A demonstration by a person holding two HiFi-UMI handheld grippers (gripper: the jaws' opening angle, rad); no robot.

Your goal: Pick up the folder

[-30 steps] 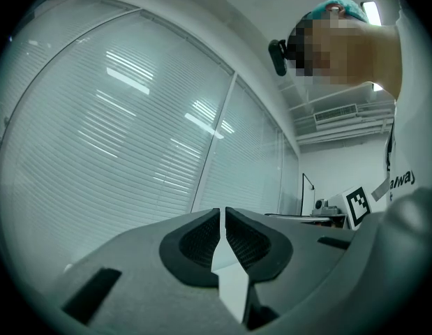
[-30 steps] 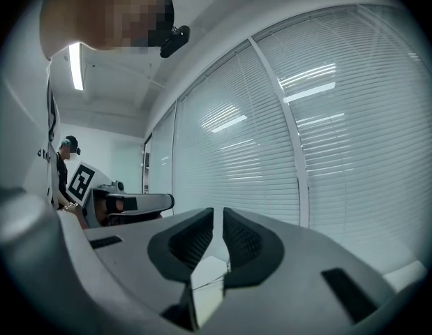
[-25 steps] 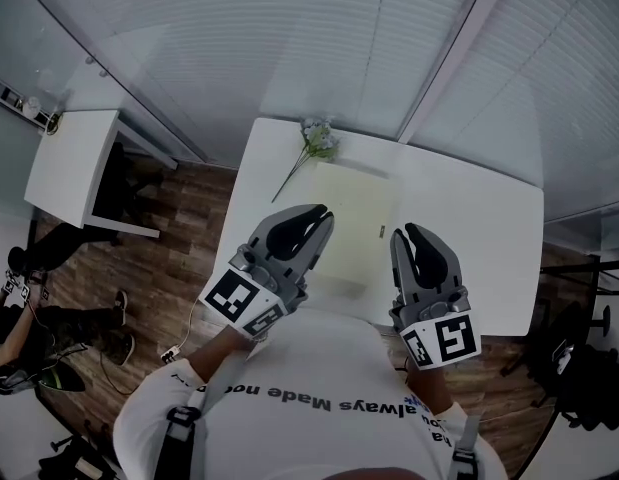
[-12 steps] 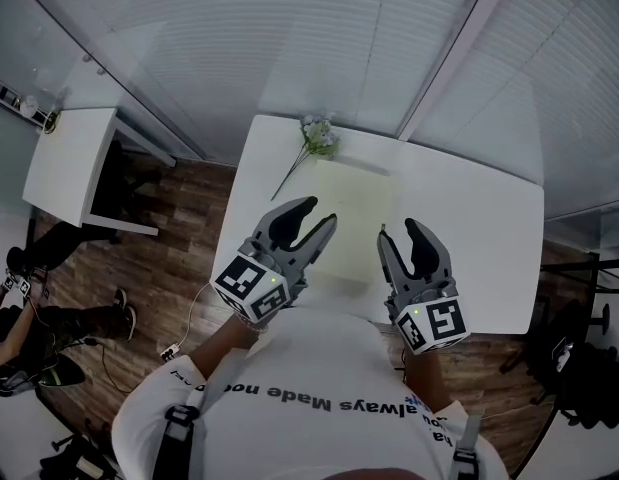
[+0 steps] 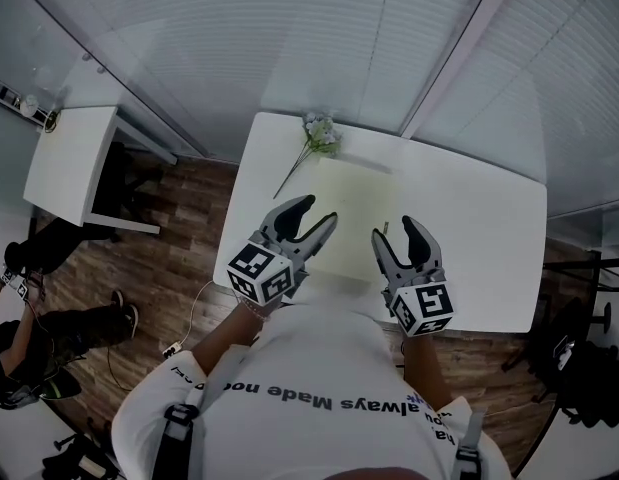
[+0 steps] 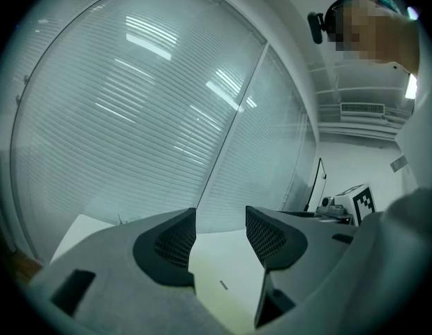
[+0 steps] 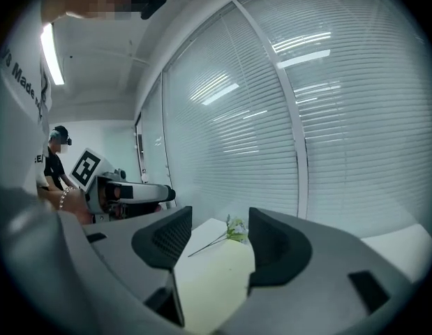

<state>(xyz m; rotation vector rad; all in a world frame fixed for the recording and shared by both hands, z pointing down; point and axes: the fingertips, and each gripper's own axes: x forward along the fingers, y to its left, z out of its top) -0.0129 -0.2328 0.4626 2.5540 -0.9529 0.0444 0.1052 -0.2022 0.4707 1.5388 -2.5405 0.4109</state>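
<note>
A pale yellow folder (image 5: 354,208) lies flat on the white table (image 5: 489,238), its near edge toward me. My left gripper (image 5: 316,214) hovers over the folder's near left part. My right gripper (image 5: 393,230) hovers over its near right edge. Both sets of jaws have just been opening and now stand apart with nothing held between the pads. In the left gripper view the folder (image 6: 222,274) shows beyond the gap of the gripper (image 6: 220,229). The right gripper view shows the folder (image 7: 209,285) past the open gripper (image 7: 219,232) in the same way.
A flower sprig (image 5: 315,136) lies at the folder's far left corner, also seen in the right gripper view as the flower sprig (image 7: 234,230). A wall of blinds rises behind the table. A small white side table (image 5: 69,163) and a seated person (image 5: 19,348) are at the left.
Both grippers have sunk toward the table's near side. Their jaws, shut a second ago, have spread apart.
</note>
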